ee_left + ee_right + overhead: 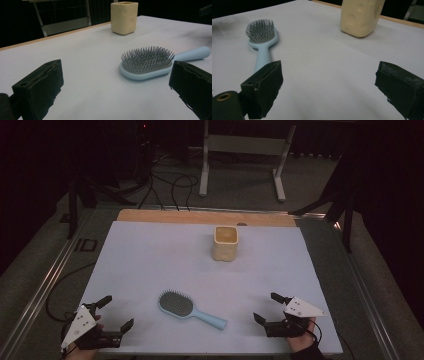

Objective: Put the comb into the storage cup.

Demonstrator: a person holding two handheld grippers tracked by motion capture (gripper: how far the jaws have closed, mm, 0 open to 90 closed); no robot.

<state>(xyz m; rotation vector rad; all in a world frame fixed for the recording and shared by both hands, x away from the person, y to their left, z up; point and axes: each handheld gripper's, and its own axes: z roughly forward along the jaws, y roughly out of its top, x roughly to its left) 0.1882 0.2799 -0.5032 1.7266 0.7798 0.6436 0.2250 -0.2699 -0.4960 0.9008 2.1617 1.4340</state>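
Observation:
A light blue hairbrush (189,308) lies bristles up on the white sheet (150,265), near the front, handle pointing right. A cream square cup (225,242) stands upright at the back middle. My left gripper (116,313) rests open at the front left corner, well left of the brush head. My right gripper (269,308) is open at the front right, a short way right of the handle tip. The left gripper view has the hairbrush (150,63) just ahead on the right and the cup (124,17) beyond. In the right gripper view the hairbrush (262,40) lies ahead left, the cup (360,16) upper right.
The white sheet covers a wooden table whose bare strip (200,216) runs along the back. A white metal frame (245,155) and cables (170,185) sit on the floor behind. Metal rails (45,285) flank the table.

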